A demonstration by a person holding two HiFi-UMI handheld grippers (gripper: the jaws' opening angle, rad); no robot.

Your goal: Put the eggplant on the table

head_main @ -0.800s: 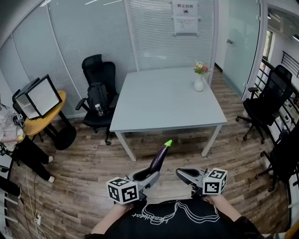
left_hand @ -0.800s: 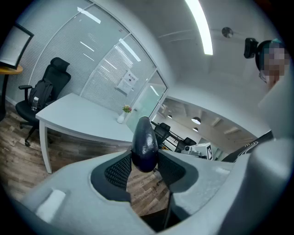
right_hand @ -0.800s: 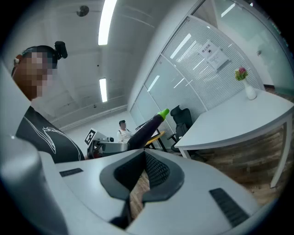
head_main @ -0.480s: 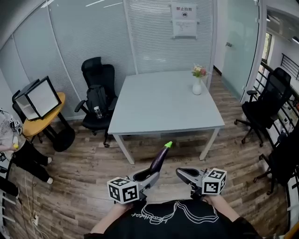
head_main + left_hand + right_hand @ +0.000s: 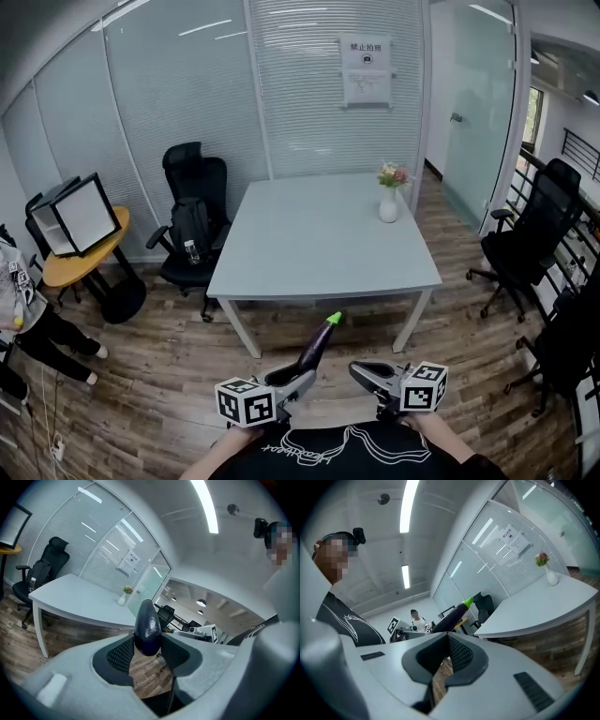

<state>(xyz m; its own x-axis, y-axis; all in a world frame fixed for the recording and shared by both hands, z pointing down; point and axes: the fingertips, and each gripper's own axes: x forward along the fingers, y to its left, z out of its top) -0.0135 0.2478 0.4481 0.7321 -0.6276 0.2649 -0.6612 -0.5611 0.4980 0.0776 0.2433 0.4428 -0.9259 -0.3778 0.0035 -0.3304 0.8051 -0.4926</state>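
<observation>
Purple and glossy, the eggplant [image 5: 317,342] stands clamped by its blunt end between the ribbed pads of the left gripper [image 5: 300,375]. Its green stem tip angles up and forward toward the white table [image 5: 319,244], which is well apart from it across the wood floor. The right gripper [image 5: 358,369] hangs beside the left one with its jaws together and nothing between them. The step in hand looks like the carry, so the grip should stay firm while the person closes on the table's near edge; only the very end of a smooth, tapering body sits in the pads, and a jolt could lever it loose. The bare middle of the tabletop is probably the best target, well clear of the flower vase [image 5: 388,202] at the far right corner and back from the edge. It would be wise to tip the eggplant down until its side lies along the surface, open the jaws only once it rests, then draw straight back, because a round body is likely to roll.
</observation>
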